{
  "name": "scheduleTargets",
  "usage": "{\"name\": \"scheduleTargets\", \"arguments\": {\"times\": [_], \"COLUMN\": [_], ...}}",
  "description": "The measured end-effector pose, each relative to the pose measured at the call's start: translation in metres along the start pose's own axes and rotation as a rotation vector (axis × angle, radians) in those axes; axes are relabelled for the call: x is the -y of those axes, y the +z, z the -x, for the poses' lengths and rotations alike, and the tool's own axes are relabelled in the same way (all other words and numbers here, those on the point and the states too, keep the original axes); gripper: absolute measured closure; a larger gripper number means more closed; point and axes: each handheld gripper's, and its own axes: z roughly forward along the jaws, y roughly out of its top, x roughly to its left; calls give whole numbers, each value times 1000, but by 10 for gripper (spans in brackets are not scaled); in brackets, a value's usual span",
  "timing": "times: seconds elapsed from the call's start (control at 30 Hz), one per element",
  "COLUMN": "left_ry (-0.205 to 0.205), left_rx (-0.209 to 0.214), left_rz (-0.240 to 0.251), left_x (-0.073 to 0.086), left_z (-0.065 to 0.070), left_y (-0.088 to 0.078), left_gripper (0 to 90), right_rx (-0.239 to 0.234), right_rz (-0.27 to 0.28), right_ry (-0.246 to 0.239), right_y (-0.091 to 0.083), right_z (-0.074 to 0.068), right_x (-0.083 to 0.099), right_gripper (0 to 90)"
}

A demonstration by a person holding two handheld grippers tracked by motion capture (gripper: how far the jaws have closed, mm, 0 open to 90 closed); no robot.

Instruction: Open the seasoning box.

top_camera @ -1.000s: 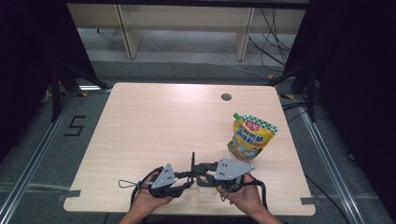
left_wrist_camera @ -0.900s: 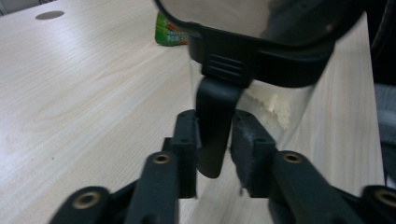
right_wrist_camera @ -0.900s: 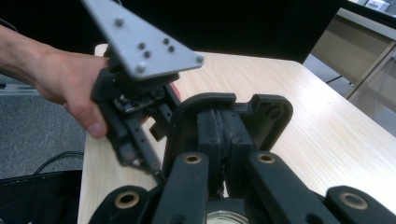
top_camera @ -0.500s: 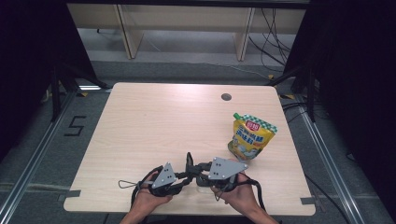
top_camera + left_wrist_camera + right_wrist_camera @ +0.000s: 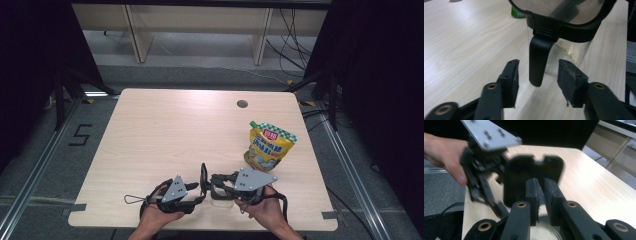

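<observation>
Clear round container (image 5: pixel 220 196) with a black-rimmed lid (image 5: pixel 574 33), standing at the near edge of the pale wooden desk (image 5: pixel 165 130), a little right of that edge's middle, between the two hand-held tools. The left claw (image 5: pixel 538 66) has just been opening: its pads now stand moderately wide on either side of the lid's hanging black latch tab (image 5: pixel 537 60), with clear air on both sides, so the tab lies between them but is not gripped. The right claw (image 5: pixel 541 182) has just been opening slightly as well; it remains narrow, with only a slim gap between the pads, and sits above the container's rim, facing a blurred flat black lid part (image 5: pixel 534 177); whether it pinches anything cannot be told. Judged from this, the release of the left-hand tab marks the end of one latch action, either a clip just worked or a grip being reset. The yellow-and-green stand-up pouch (image 5: pixel 267 147) stands apart, towards the desk's right edge, untouched.
</observation>
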Motion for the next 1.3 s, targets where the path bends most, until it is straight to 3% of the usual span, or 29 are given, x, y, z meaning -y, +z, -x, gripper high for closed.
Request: {"name": "scheduleTargets", "arguments": {"times": [0.03, 0.2, 0.27, 0.37, 0.4, 0.47, 0.57, 0.6, 0.63, 0.67, 0.7, 0.73, 0.87, 0.9, 0.97, 1.0, 1.03, 1.07, 1.13, 1.17, 1.2, 1.23, 1.27, 1.3], "left_ry": [17, -68, -48, -68, -61, -109, -100, -60, -88, -98, -93, -115, -113, -116, -142, -124, -132, -115, -116, -107, -113, -118, -118, -105], "left_rx": [-7, -36, -41, -50, -43, -31, -27, -23, -28, -15, -11, -10, -8, -1, 2, 3, 9, 5, 11, 21, 20, 31, 31, 31], "left_rz": [-6, 22, 4, -2, -3, -11, -37, -50, -45, -33, -27, -32, -52, -38, -33, -55, -54, -67, -71, -79, -89, -80, -80, -88], "left_x": [0, -1, -1, 2, 2, 5, 8, 8, 8, 8, 7, 8, 8, 8, 8, 8, 8, 8, 8, 8, 8, 7, 7, 7], "left_z": [-2, -1, 1, 6, 6, 11, 14, 13, 15, 17, 17, 19, 21, 22, 25, 24, 26, 25, 26, 26, 26, 28, 28, 28], "left_y": [-3, -14, -20, -26, -28, -32, -36, -37, -38, -39, -39, -40, -42, -41, -41, -42, -41, -41, -38, -38, -37, -34, -34, -34], "left_gripper": [472, 409, 394, 353, 339, 328, 291, 280, 268, 261, 251, 240, 194, 180, 165, 162, 162, 162, 162, 162, 162, 162, 162, 162], "right_rx": [12, 48, 55, 69, 79, 85, 115, 131, 136, 141, 149, 160, 187, 196, 213, 234, 245, 248, 274, 299, 299, 345, 345, 336], "right_rz": [4, 3, 14, 3, 15, 4, -8, 1, 1, -5, -10, -9, -11, -13, -14, -5, -3, -10, -7, -13, -13, -11, -11, -10], "right_ry": [3, 60, 68, 96, 77, 107, 107, 125, 136, 130, 161, 162, 225, 212, 240, 240, 267, 294, 262, 310, 313, 311, 311, 344], "right_y": [-5, -26, -30, -38, -39, -44, -52, -55, -58, -62, -65, -69, -81, -85, -92, -96, -99, -102, -108, -110, -112, -117, -117, -118], "right_z": [3, 13, 16, 18, 20, 20, 22, 22, 24, 25, 25, 27, 29, 32, 34, 36, 36, 37, 43, 42, 45, 50, 50, 52], "right_x": [3, 19, 23, 29, 32, 36, 43, 46, 49, 50, 53, 55, 65, 68, 74, 77, 79, 82, 88, 90, 93, 98, 98, 101], "right_gripper": [810, 785, 765, 730, 716, 680, 638, 621, 609, 601, 588, 575, 536, 526, 518, 510, 509, 508, 496, 487, 476, 453, 453, 440]}}
